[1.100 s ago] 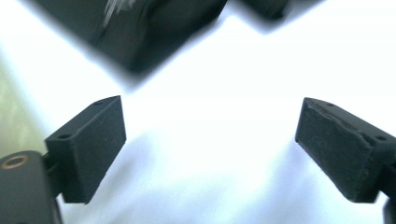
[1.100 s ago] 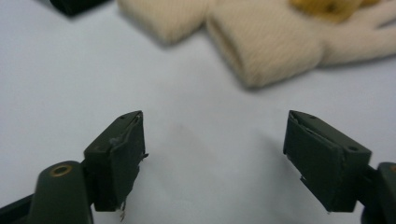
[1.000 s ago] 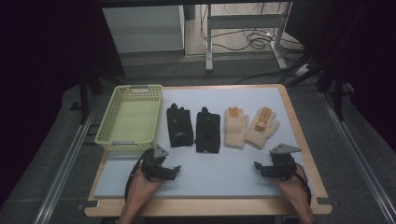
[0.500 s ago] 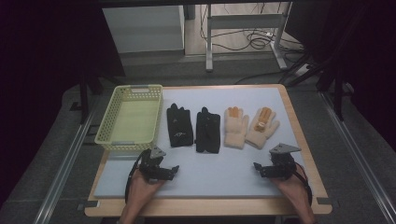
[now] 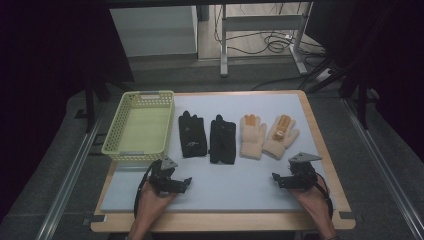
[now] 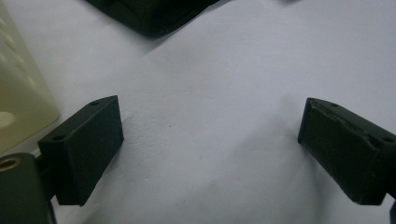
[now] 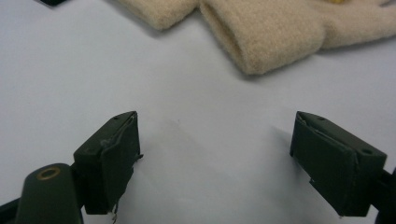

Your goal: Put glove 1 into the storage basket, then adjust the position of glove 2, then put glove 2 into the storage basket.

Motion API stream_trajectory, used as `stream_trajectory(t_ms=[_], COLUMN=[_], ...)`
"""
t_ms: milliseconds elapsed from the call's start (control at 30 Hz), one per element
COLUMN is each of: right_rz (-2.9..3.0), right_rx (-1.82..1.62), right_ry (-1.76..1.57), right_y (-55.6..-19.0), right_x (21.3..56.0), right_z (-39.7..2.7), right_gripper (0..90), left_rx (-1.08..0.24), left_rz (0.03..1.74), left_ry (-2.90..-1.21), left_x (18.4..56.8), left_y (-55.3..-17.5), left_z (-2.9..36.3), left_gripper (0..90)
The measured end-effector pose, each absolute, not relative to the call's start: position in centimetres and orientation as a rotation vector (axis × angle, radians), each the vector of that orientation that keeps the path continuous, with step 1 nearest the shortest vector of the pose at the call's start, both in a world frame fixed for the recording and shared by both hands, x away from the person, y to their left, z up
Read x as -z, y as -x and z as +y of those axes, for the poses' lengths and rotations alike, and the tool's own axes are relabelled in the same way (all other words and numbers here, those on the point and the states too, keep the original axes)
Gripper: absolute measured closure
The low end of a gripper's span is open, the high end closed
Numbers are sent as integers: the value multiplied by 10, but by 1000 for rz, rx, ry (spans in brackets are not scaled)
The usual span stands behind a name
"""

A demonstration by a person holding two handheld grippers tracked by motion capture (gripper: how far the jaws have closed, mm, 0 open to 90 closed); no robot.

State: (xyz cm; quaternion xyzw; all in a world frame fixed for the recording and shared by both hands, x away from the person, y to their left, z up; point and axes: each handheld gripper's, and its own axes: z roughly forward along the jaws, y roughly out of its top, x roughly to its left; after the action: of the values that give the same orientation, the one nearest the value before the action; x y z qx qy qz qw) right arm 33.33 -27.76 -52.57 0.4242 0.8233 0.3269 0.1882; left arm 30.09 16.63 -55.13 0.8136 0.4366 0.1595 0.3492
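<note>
Two black gloves (image 5: 193,133) (image 5: 222,139) lie side by side in the middle of the pale mat (image 5: 235,172). To their right lie two cream gloves (image 5: 252,136) (image 5: 280,135) with orange fingertips. My left gripper (image 5: 181,184) rests low on the mat, below the black gloves, open with nothing between its jaws. A black glove's cuff (image 6: 149,14) shows ahead in the left gripper view. My right gripper (image 5: 280,180) sits at the mat's right front, open and empty. The cream gloves' cuffs (image 7: 261,32) lie just ahead of it in the right gripper view.
A yellow-green plastic basket (image 5: 129,150) stands at the mat's left edge; its wall (image 6: 18,102) is close beside my left gripper. The wooden table rim (image 5: 322,145) frames the mat. Metal rails and desk legs with cables lie beyond the table.
</note>
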Motion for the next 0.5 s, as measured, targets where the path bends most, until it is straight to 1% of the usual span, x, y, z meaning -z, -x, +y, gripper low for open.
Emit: stream_trajectory(t_ms=[400, 500], right_rz=[2283, 2284], right_rx=[-966, -977], right_ry=[-1147, -1130], right_y=[-338, -341], right_x=[522, 520], right_z=[-280, -282], right_gripper=[158, 174], left_rx=[-415, -415], left_rz=[1131, 1131], left_ry=[-2108, -2108], left_x=[551, 551], left_y=[-301, -301], left_z=[166, 166], left_gripper=[70, 71])
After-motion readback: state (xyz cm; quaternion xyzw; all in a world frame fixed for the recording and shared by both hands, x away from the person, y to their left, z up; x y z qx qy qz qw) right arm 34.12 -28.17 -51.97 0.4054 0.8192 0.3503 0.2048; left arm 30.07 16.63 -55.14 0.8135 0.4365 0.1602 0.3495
